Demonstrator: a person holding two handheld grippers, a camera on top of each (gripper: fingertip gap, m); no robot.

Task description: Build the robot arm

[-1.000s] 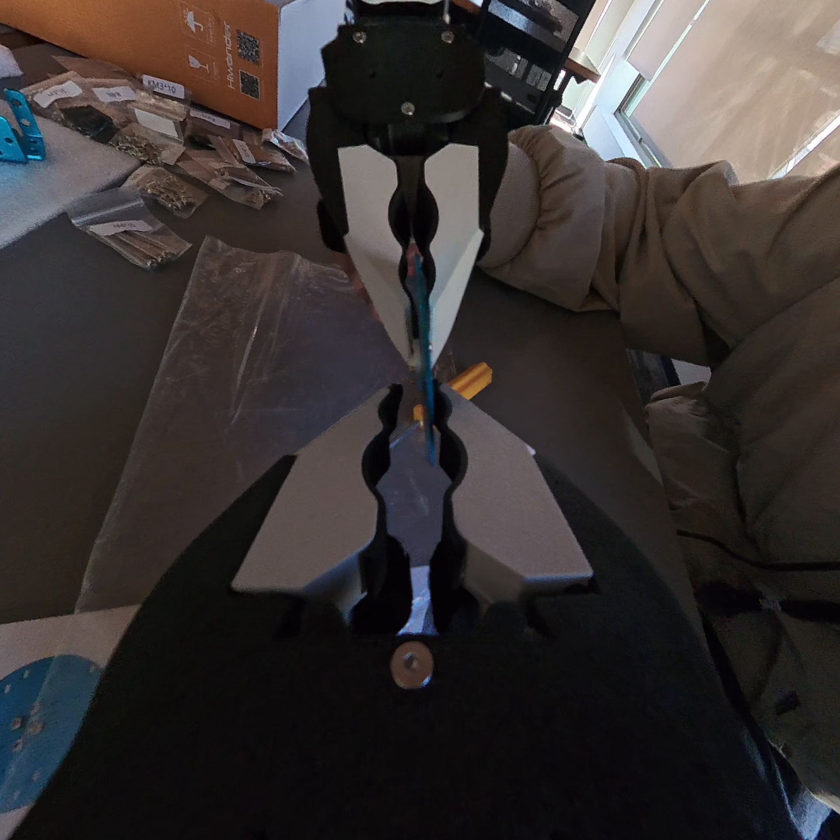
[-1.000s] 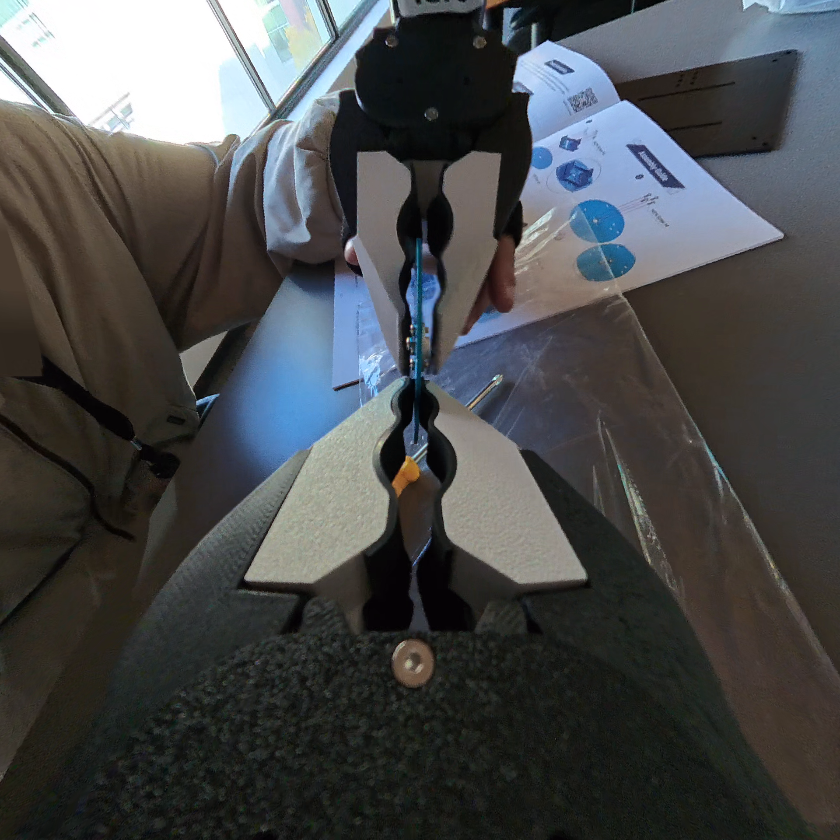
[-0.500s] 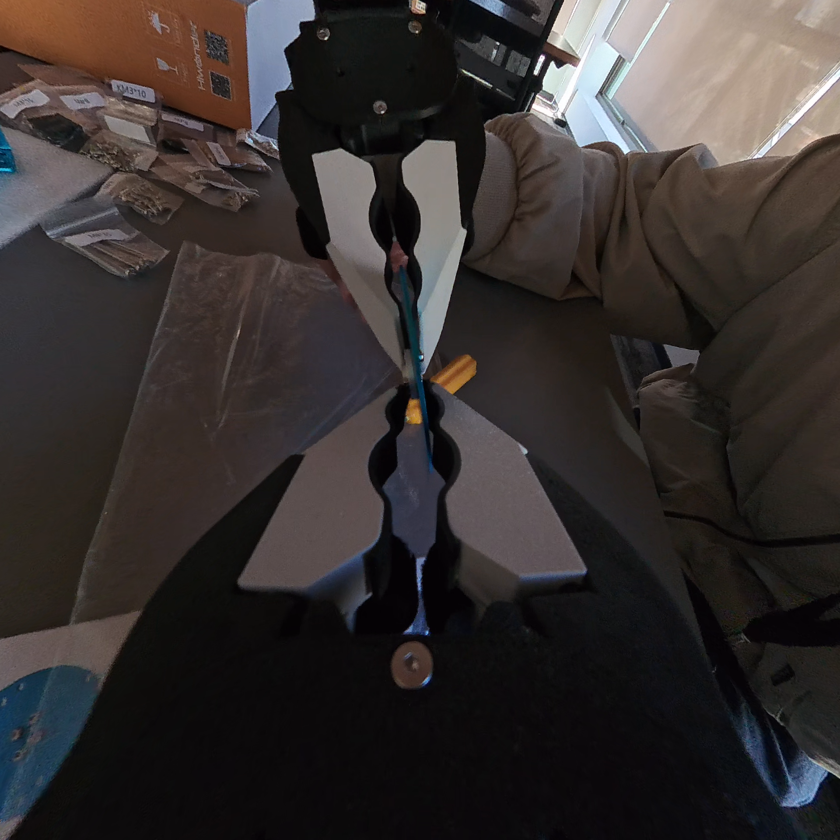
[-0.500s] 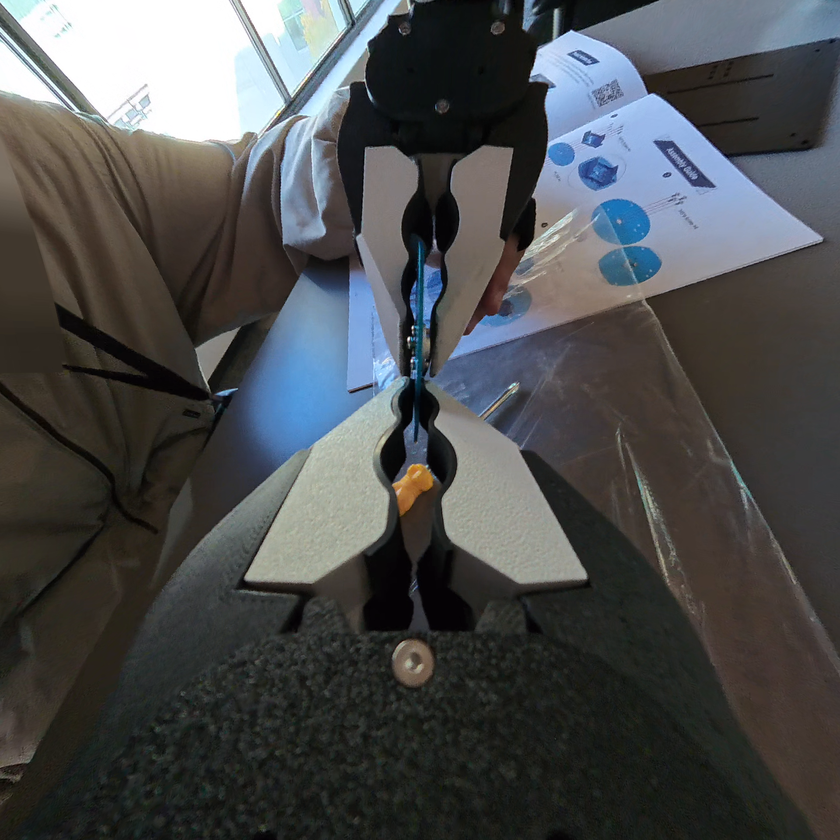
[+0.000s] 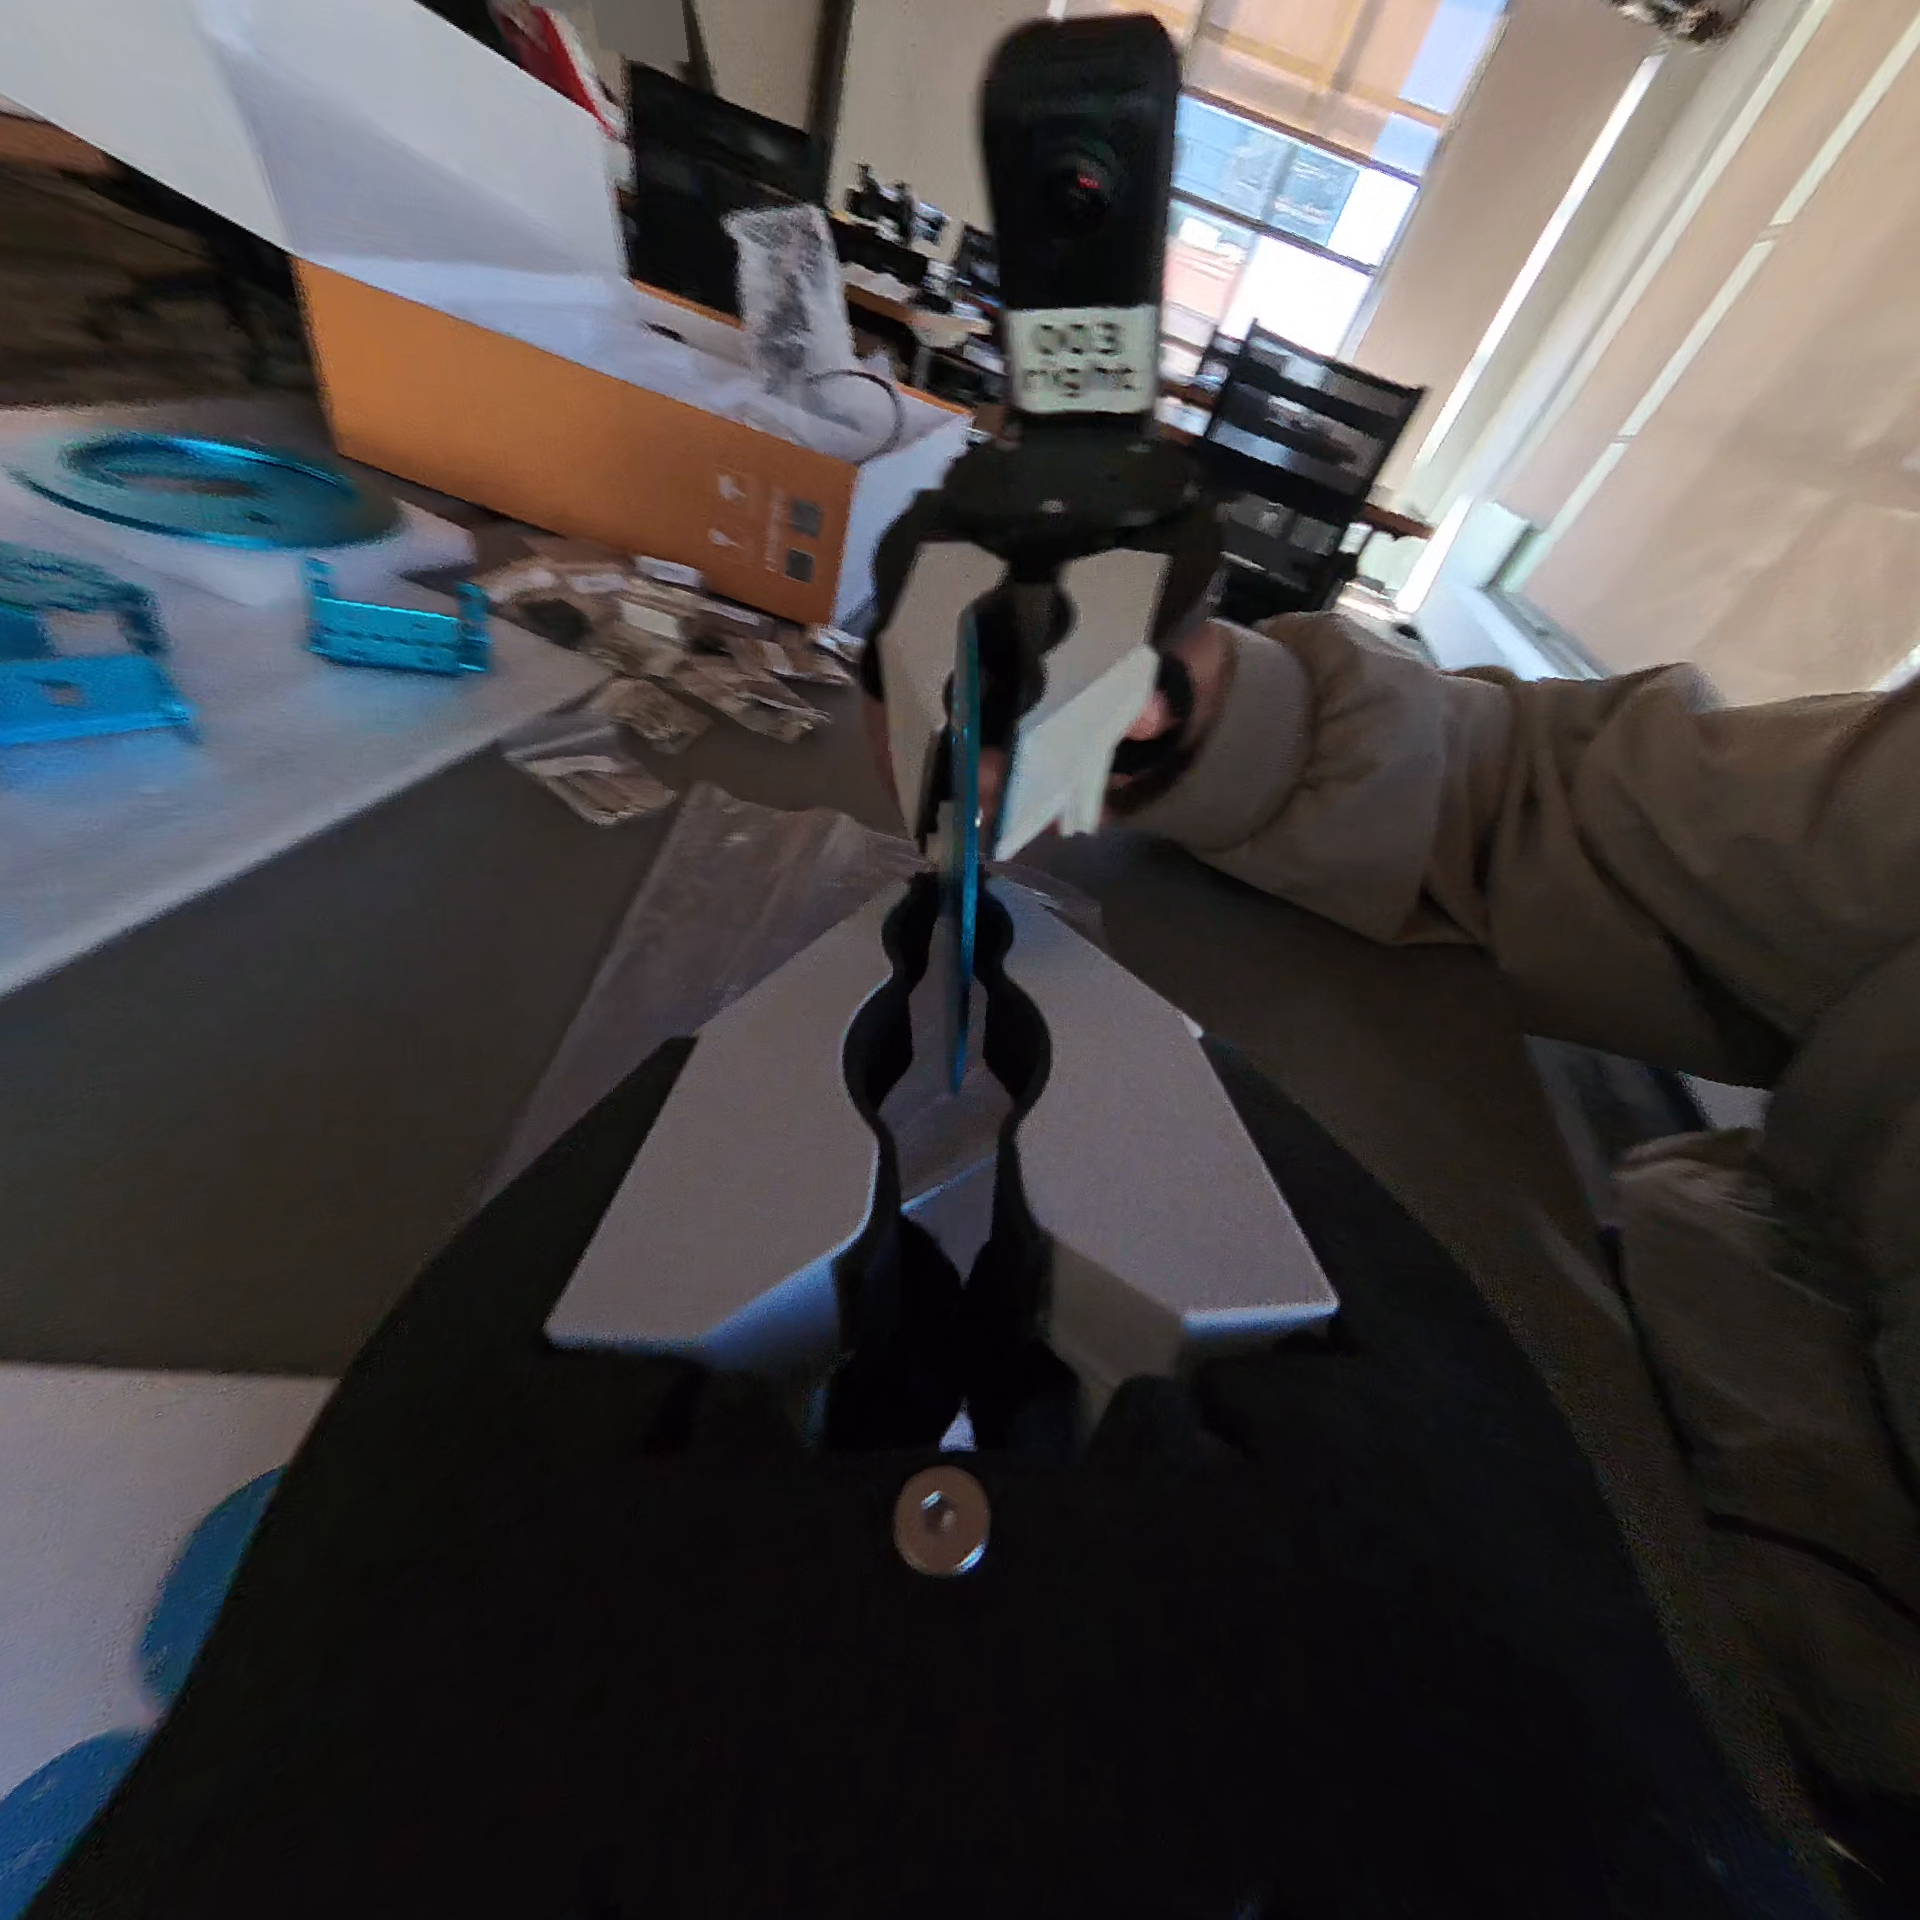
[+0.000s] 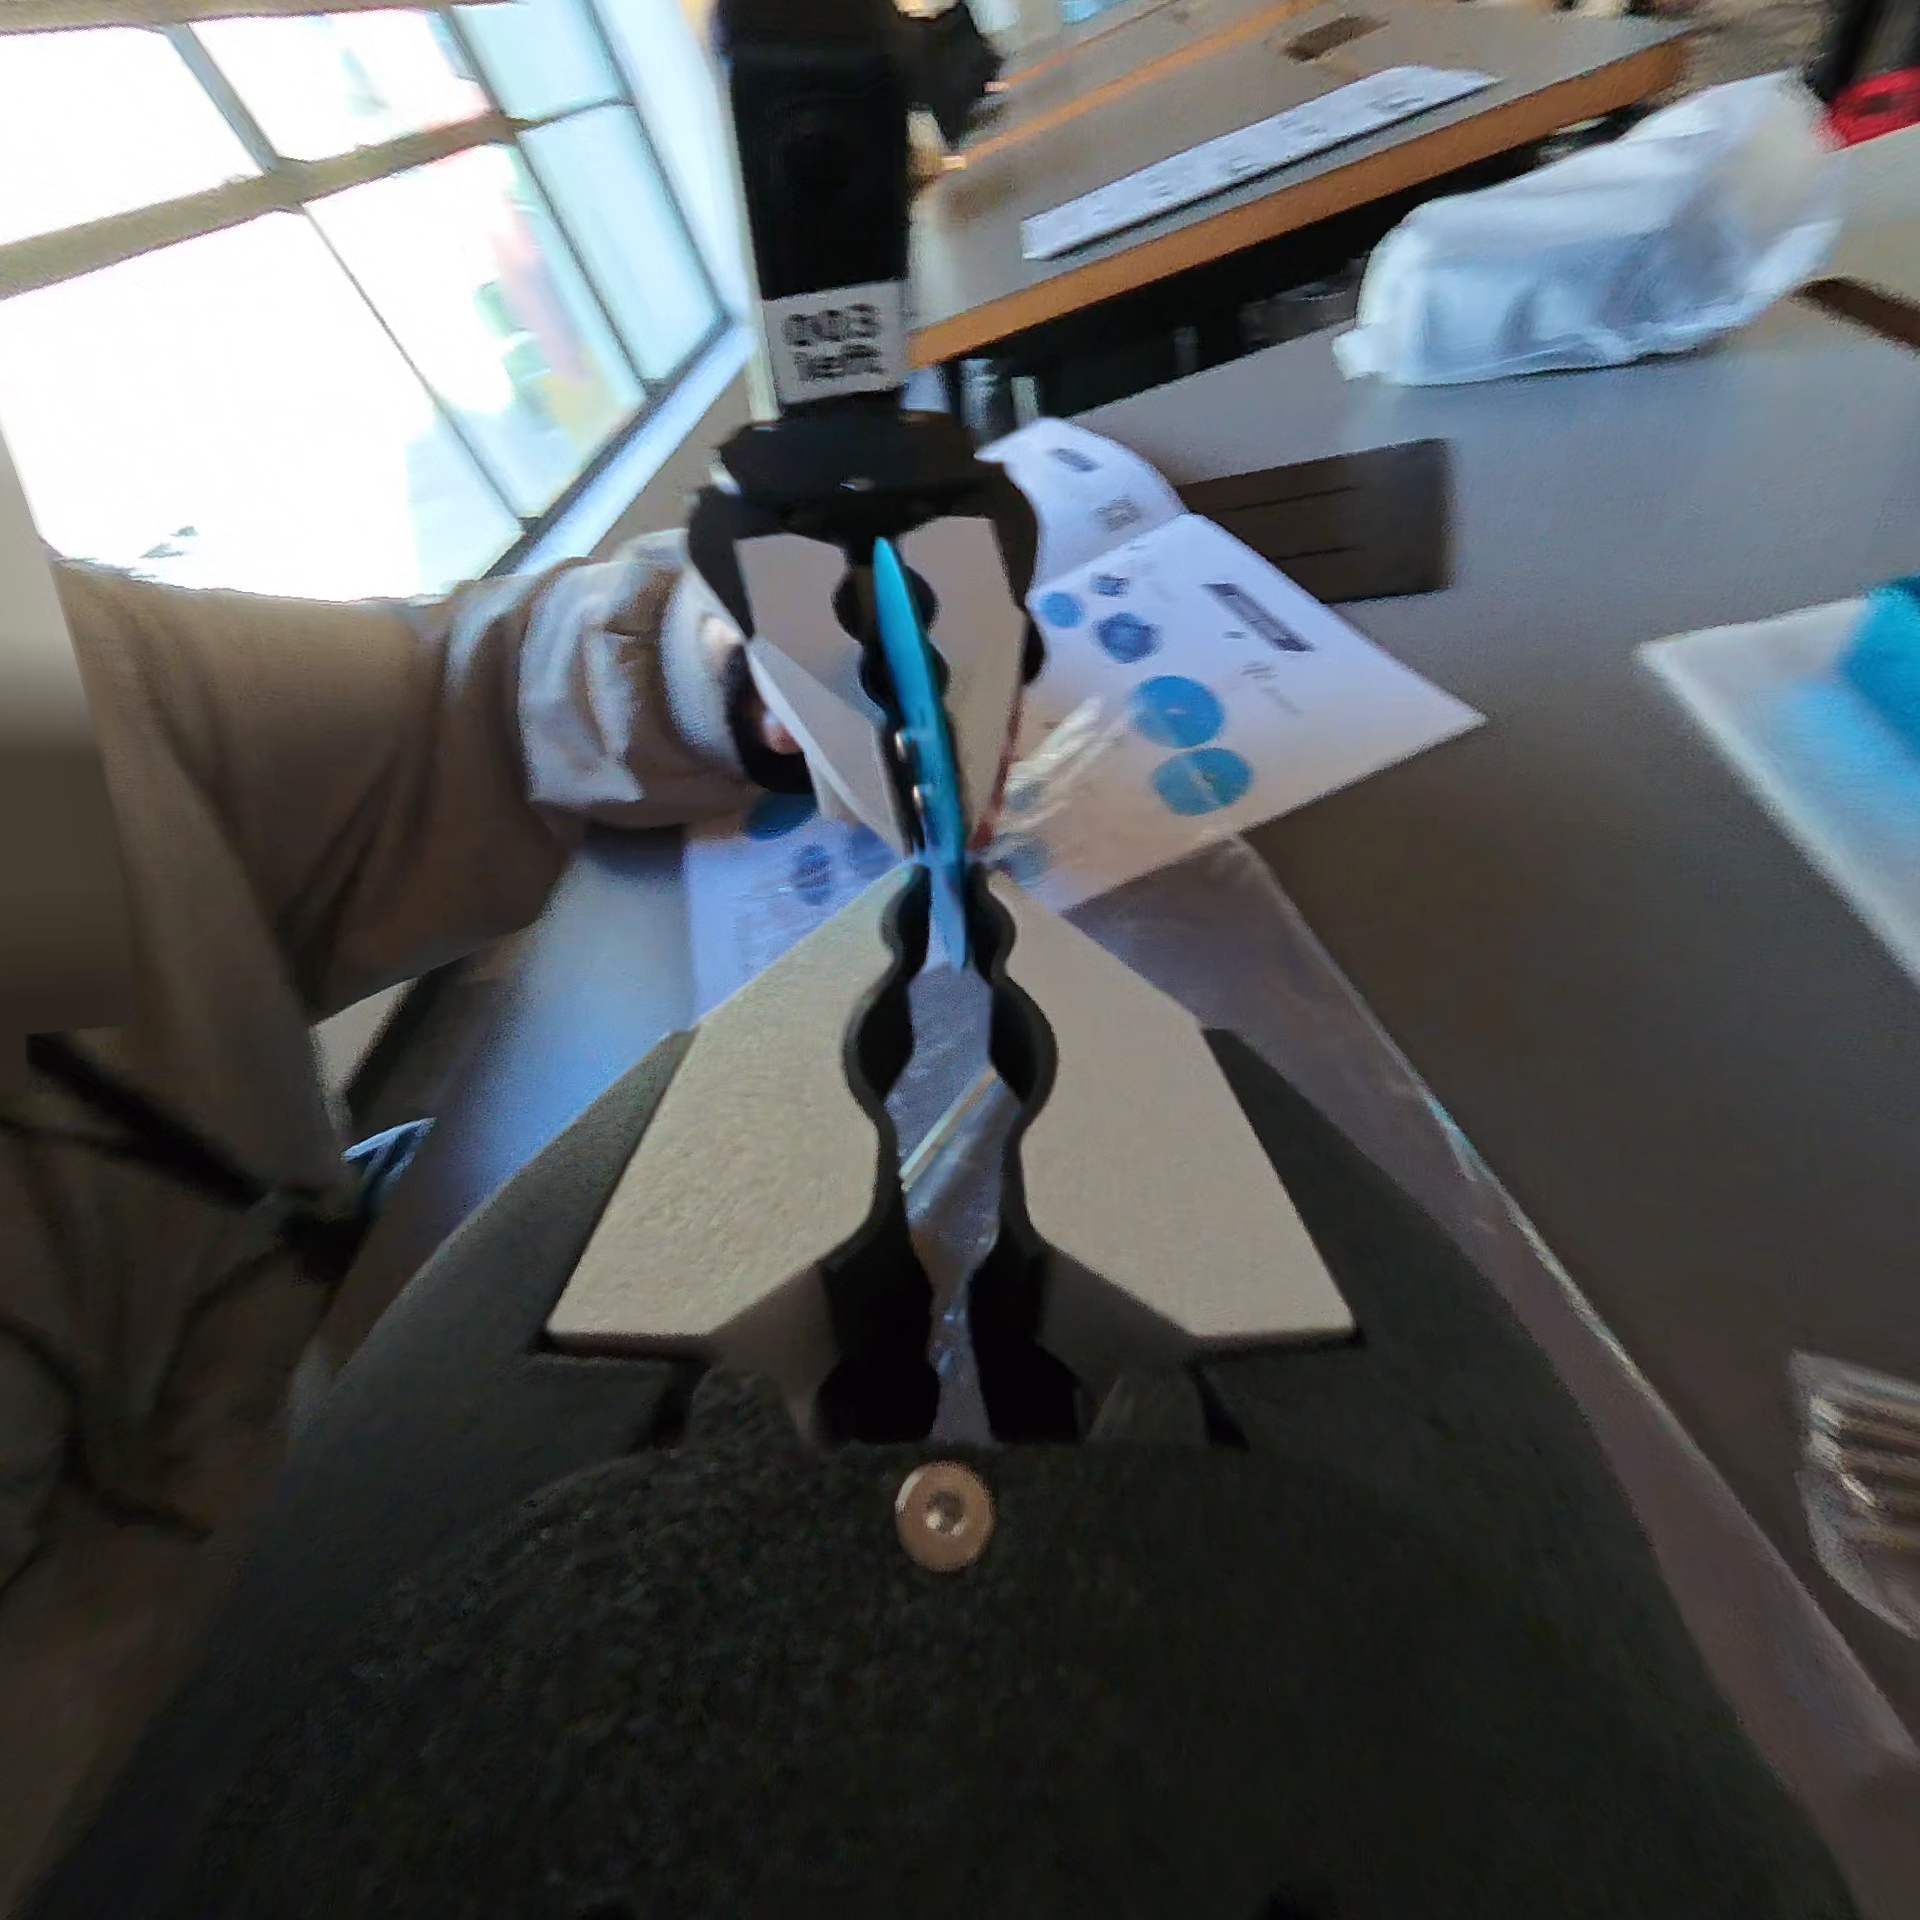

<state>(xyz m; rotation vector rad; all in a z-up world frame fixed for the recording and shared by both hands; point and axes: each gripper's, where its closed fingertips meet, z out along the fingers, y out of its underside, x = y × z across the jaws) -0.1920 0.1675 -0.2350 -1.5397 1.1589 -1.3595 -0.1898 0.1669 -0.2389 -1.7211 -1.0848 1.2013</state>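
Left gripper point(image 5: 954, 896): jaws nearly shut, pinching edge-on blue disc point(image 5: 966, 790) | right gripper point(image 6: 948, 883): jaws narrow about opposite rim, grip indiscernible through blur | below: clear plastic sheet point(image 5: 748, 883), dark table point(image 5: 312, 987).

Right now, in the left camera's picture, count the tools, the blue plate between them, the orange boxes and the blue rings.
tools: 2, the left tool and the right tool
blue plate: 1
orange box: 1
blue ring: 1
Total: 5

Two wrist cameras, face to face

Each looked close along its own fingers at the other, sharing the blue disc point(image 5: 966, 914) between them.
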